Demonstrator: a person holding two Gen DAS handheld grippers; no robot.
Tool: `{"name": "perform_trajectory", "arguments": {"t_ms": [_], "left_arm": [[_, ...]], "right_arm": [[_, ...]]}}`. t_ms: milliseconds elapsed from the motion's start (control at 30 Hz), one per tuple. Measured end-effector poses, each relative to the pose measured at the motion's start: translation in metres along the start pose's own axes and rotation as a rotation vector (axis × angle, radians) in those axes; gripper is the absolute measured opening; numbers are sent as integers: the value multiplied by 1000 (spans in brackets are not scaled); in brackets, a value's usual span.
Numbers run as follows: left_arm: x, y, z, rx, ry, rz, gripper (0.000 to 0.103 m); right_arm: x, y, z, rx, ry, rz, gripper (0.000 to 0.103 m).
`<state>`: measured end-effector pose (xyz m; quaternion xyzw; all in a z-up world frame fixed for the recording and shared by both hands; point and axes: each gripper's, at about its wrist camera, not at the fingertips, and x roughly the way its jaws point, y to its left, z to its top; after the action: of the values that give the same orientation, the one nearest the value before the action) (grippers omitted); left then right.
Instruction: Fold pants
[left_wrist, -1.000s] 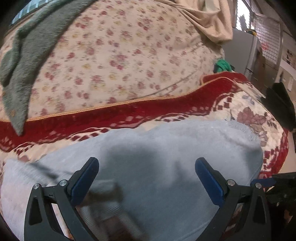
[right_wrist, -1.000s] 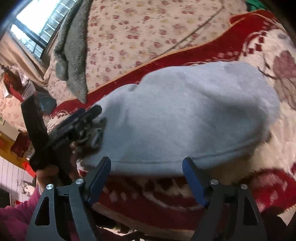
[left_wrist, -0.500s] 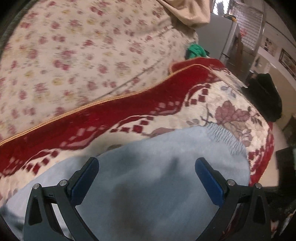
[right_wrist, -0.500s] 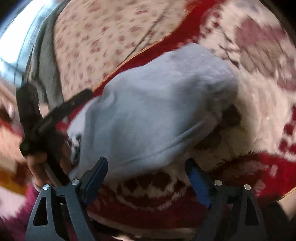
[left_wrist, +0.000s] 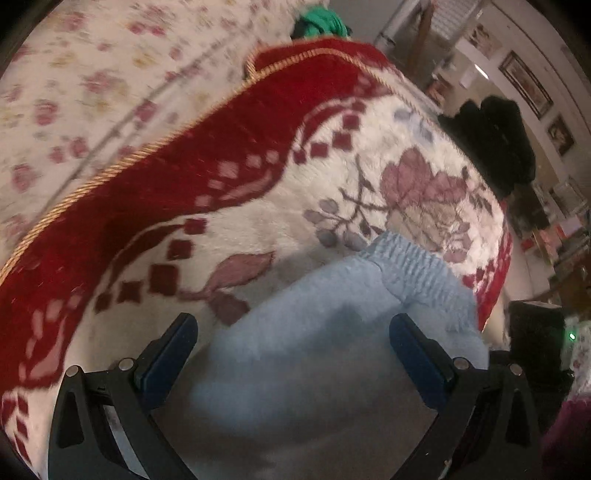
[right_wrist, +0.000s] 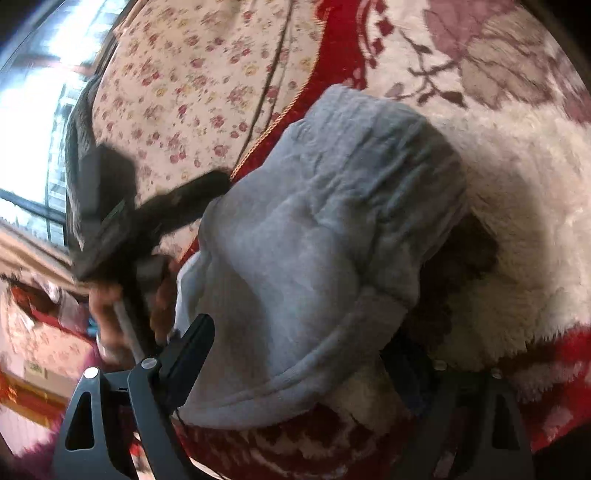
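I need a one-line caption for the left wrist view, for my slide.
Open left gripper above folded light blue pants lying on a red and cream floral blanket.

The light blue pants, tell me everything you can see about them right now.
The light blue pants look like soft, fleecy sweatpants, already folded into a thick, rumpled bundle. A gathered elastic waistband shows at the far end in the left wrist view. They lie on a plush red and cream flowered blanket. The left gripper hangs open over them, and the right gripper stands open around their near folded edge; neither visibly pinches the cloth.
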<state>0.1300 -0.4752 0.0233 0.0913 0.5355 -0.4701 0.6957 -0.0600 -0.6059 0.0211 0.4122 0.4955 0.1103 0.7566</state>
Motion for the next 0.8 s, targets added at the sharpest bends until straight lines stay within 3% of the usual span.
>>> {"name": "perform_trajectory", "arguments": {"t_ms": [167,233,267,300,367,467,567,800], "left_arm": [[36,-2,9,46,112,-56,103],[46,-7,7,73,126,-55,103],[47,-7,6,77,120,-57,98],[46,-7,6,75,121,-68,93],[41,-7,6,68,106,-104,66],[33,-12,6,92,93,-96,51],[22,-16,6,97,73,-86,40],[-20,-24,6,116,-27,-76,34]], "right_arm": [[3,4,-2,-57,-22,31,87],[6,3,-1,-68,-21,46,74],[9,2,0,-71,-16,44,61],[12,2,0,-66,-11,51,58],[12,3,1,-75,-16,73,49],[10,15,1,-129,-32,62,42],[6,26,1,-168,-49,57,38],[-7,61,2,-280,-96,49,34]]}}
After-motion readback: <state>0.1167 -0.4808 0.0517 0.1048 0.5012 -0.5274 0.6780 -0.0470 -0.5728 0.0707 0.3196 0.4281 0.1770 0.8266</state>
